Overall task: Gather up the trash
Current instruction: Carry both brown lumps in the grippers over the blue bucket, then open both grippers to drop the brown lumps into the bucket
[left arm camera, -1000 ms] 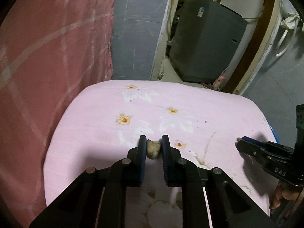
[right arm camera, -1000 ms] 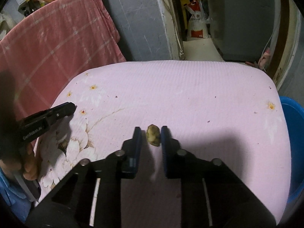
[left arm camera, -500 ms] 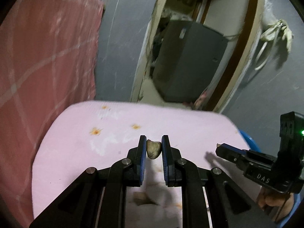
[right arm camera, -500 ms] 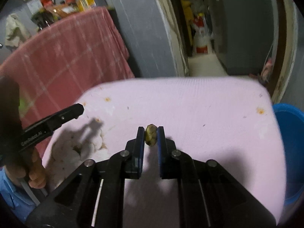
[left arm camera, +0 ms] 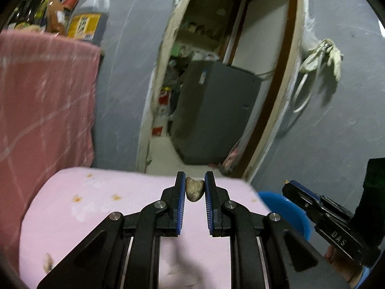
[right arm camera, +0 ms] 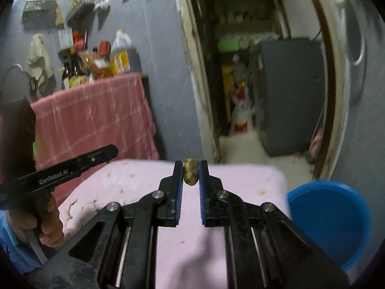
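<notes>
Pale beige scrap [left arm camera: 194, 189] sitting pinched between left gripper [left arm camera: 195, 187] pads, raised above pink cloth [left arm camera: 96, 207]. Yellowish lump [right arm camera: 191, 171] sitting clamped in right gripper [right arm camera: 191, 171] likewise. Blue bin [right arm camera: 332, 219] standing at 4 o'clock in right view, beside cloth edge.

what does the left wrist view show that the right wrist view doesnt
Only the left wrist view: the left gripper shut on a pale beige scrap, and a whitish cloth hanging on the wall at right.

Only the right wrist view: the right gripper shut on a yellowish-brown scrap, and wall racks at upper left.

Both: the pink floral cloth, the blue bin, the red checked cloth with bottles on top, and the grey appliance through the doorway.
</notes>
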Tool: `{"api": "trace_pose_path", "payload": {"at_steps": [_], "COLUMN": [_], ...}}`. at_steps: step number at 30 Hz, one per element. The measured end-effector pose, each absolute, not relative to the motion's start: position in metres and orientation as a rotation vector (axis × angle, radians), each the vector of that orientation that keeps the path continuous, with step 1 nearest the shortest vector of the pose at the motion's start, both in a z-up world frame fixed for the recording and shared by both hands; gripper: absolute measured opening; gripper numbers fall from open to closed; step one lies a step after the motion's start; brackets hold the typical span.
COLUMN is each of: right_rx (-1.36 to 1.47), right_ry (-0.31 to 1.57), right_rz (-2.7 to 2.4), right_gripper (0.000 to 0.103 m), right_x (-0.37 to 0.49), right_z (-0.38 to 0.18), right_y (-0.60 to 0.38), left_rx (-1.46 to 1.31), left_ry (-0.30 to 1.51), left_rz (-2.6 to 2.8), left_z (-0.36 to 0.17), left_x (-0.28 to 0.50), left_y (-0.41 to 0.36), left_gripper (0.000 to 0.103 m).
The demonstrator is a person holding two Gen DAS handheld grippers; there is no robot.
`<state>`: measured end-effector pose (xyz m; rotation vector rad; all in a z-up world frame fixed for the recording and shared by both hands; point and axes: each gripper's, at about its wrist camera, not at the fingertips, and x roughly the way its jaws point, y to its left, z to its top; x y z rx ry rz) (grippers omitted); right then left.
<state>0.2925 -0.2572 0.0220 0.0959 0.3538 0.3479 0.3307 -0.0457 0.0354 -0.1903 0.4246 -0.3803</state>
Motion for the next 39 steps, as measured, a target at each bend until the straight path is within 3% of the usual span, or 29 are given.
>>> {"api": "trace_pose_path", "payload": {"at_steps": [14,39], "right_rx": [0.109,0.287], "right_ry": [0.162,0.357], "right_rz": [0.167,0.018], "right_gripper": [0.012,0.012], "right_x": [0.258,0.28], "right_z": [0.055,0.004], "right_y": [-0.351,-0.46], "left_rx": [-0.147,-0.058], "left_ry": [0.301,0.478], "left_rz": [-0.485,-0.614], "left_z": [0.058,0.02], "left_x": [0.322,0.35], "left_y": [-0.144,-0.27], "left_gripper": [0.013,0.013]}}
